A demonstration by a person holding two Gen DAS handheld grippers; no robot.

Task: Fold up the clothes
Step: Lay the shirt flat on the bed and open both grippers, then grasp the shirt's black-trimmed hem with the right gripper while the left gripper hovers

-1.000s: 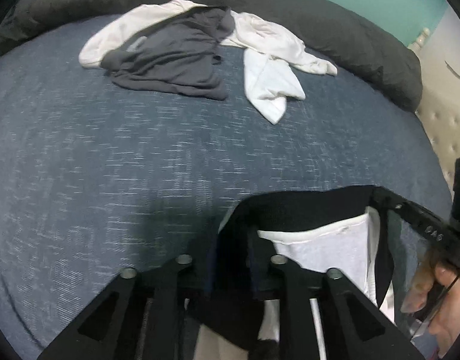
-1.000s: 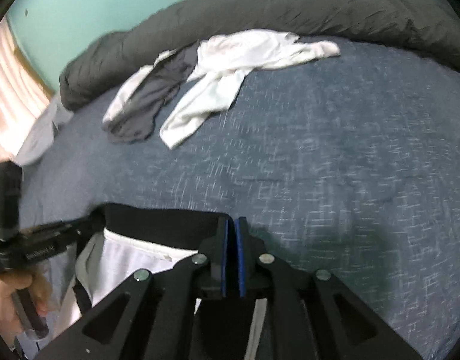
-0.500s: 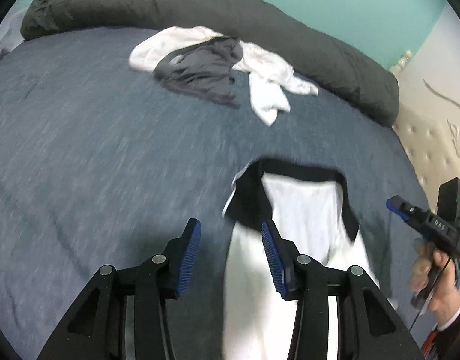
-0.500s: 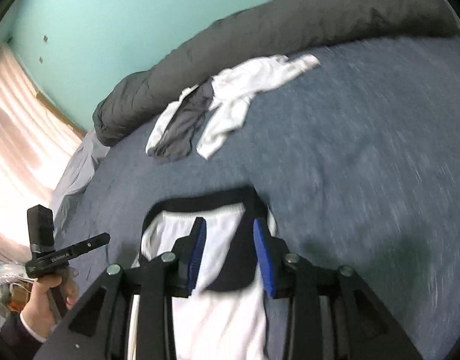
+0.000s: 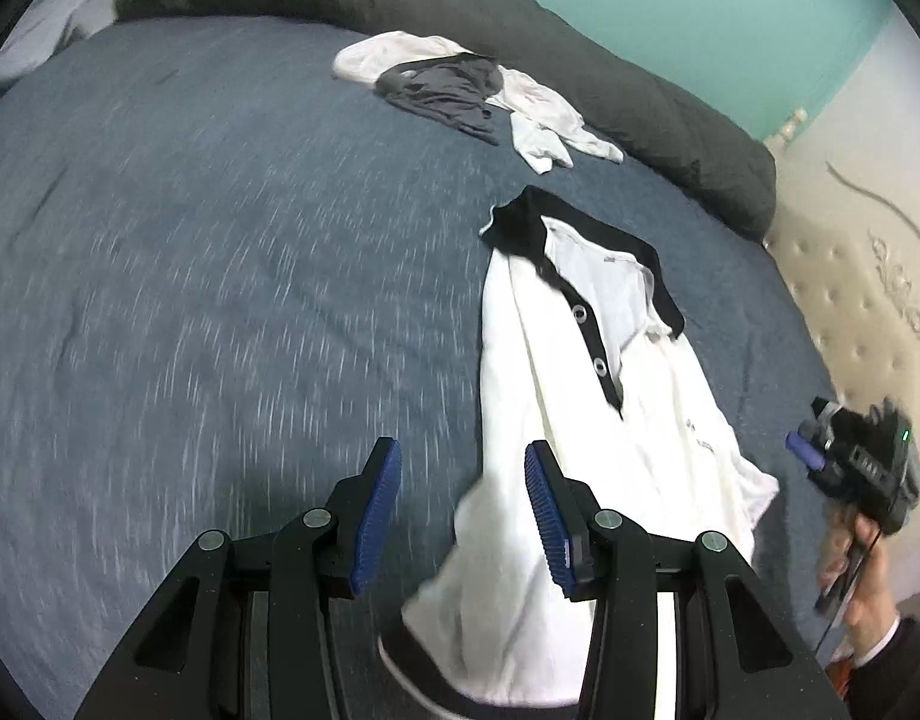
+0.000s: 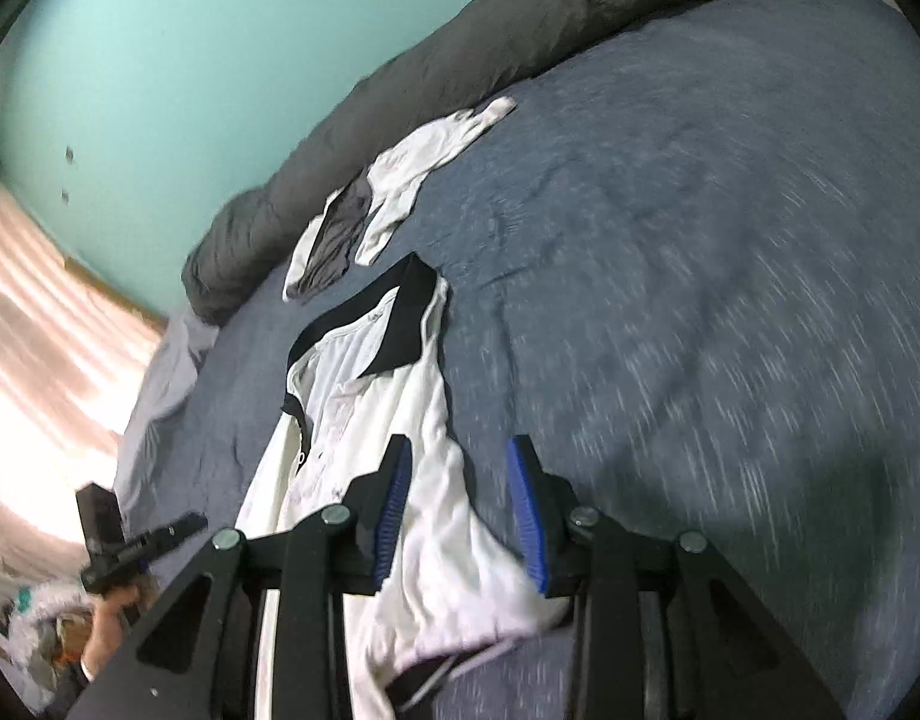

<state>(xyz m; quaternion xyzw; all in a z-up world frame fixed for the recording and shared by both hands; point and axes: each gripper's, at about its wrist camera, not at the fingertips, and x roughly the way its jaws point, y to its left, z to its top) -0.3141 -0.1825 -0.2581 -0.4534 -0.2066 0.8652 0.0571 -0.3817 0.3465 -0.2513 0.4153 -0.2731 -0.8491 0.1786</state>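
Observation:
A white polo shirt (image 5: 652,420) with a black collar and black button placket lies stretched out lengthwise on the blue bedspread (image 5: 220,300), collar pointing away from me. My left gripper (image 5: 460,450) hovers open over the shirt's left edge, near its lower part, and its blue pads press on nothing. In the right wrist view the same shirt (image 6: 370,396) runs under my right gripper (image 6: 460,444), which is open above the shirt's right side. Fabric lies below the gap, not pinched. Each gripper shows at the edge of the other's view, held in a hand.
A crumpled grey garment (image 5: 442,90) lies on a white garment (image 5: 544,120) at the far side of the bed, against a rolled dark grey duvet (image 5: 640,96). A cream tufted headboard (image 5: 868,276) stands at the right. A bright curtain (image 6: 28,360) hangs left of the bed.
Both grippers were shut on the black collar. They have let go, opened and drawn back along the shirt toward its lower end. The shirt now lies flat on the bed.

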